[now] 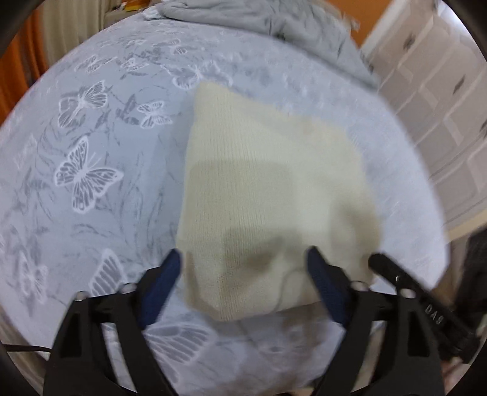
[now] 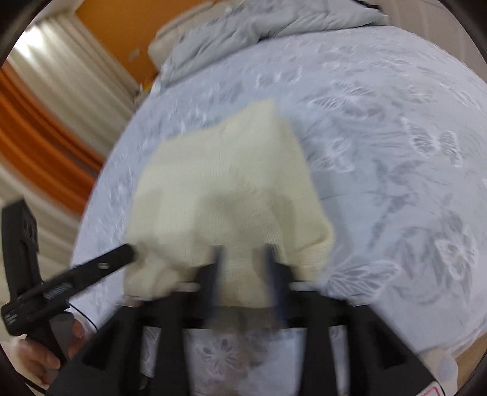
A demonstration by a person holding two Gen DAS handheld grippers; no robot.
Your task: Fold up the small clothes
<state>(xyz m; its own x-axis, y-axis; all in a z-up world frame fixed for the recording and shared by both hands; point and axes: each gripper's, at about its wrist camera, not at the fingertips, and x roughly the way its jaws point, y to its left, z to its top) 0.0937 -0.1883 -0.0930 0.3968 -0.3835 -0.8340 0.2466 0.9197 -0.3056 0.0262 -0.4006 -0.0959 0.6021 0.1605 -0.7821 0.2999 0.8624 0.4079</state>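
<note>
Left wrist view is showing the cream knitted garment lying on the bed, already doubled over into a compact block, its near edge sitting between the spread fingers of the left gripper — nothing is being pinched there. From the right wrist view, the right gripper is standing with its jaws apart over the garment's near edge, and the knit is showing in the gap between them; the blur is making it hard to say whether the pads are touching the cloth.

Judged from how things lie, a fold is being released — both grippers are letting go. The next move is calling for a fresh grip on one edge for a further fold, or for smoothing the bunched near corner.

Motion blur is smearing both views. The garment's underside and layering are hidden, and a grey blanket at the far end is cut off.
</note>
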